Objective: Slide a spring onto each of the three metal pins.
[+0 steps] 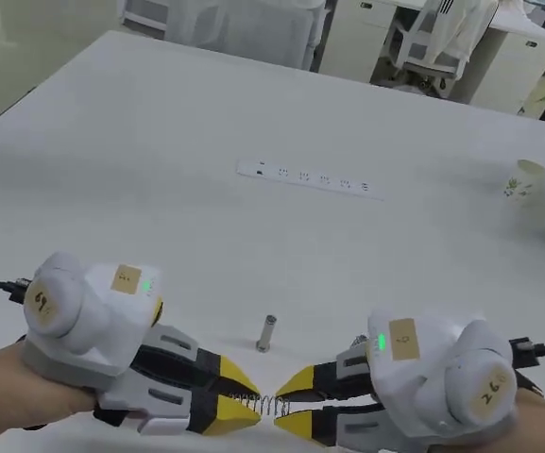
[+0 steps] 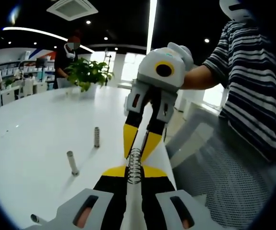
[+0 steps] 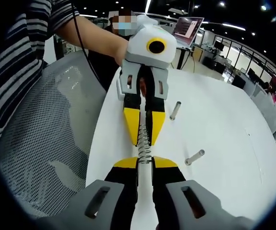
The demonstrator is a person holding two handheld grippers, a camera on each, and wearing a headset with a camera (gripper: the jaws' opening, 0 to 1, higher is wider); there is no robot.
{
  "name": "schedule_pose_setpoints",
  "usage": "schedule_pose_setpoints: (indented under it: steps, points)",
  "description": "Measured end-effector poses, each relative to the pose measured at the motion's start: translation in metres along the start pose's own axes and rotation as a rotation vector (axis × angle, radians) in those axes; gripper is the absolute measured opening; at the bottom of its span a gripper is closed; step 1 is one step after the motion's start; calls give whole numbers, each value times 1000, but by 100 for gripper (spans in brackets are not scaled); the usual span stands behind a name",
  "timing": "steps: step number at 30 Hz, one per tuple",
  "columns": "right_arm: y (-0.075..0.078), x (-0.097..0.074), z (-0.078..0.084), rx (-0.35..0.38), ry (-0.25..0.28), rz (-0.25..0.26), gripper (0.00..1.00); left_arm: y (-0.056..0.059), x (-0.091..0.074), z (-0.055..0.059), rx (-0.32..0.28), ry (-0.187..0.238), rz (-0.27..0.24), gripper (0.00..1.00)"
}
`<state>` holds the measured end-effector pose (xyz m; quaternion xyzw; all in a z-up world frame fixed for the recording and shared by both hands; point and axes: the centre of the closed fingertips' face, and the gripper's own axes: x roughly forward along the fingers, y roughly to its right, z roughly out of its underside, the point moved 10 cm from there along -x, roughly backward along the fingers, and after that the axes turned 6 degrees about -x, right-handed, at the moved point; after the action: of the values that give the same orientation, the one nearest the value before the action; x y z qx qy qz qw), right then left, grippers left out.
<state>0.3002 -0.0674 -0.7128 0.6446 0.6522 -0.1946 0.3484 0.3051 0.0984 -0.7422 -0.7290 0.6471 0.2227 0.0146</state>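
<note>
- Left gripper (image 1: 256, 404) and right gripper (image 1: 280, 408) meet tip to tip at 6 o'clock in the head view, low over the white table (image 1: 159, 189).
- Spring (image 1: 268, 406) lies level between them. Each gripper's jaws are pressed together on one end of it.
- Left gripper view: the gripper's own jaws pinch the near end of the spring, and the right gripper's jaws close on the far end.
- Pin (image 1: 267, 333) stands upright on the table at 12 o'clock from the spring, near it but apart.
- Second pin (image 2: 96, 137) stands beyond the first, at 11 o'clock in the left gripper view.
- Power strip (image 1: 310, 177) lies farther off at 12 o'clock.
- Paper cup (image 1: 527, 177) sits at 2 o'clock.
</note>
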Motion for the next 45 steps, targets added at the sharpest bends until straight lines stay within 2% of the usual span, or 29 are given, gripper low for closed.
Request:
schedule_pose_setpoints:
  steps: [8,15,17,20,23,25,31,39,45]
  points:
    - [3,-6,-11,-15,27,5,7,0,-1,1,27,-17,-10,2]
    - [5,-9,-18,-3,68,2,7,0,0,1,37,-14,-11,3]
    - [6,-9,-20,5,85,5,8,0,1,1,43,-14,-13,3]
    - [7,-9,-25,42,137,2,8,1,3,1,49,-18,-12,3]
    - [4,-5,-27,18,116,2,8,2,6,2,61,-38,-19,3]
    - [4,-4,-29,22,132,6,8,1,6,3,60,-40,-15,3]
    - [4,-1,-41,6,169,32,7,3,11,-2,71,-28,-6,3]
    - [2,-1,-43,-25,172,59,7,2,6,-4,83,-26,-26,3]
    - [0,-1,-45,-79,169,70,7,5,5,-3,82,-19,-34,3]
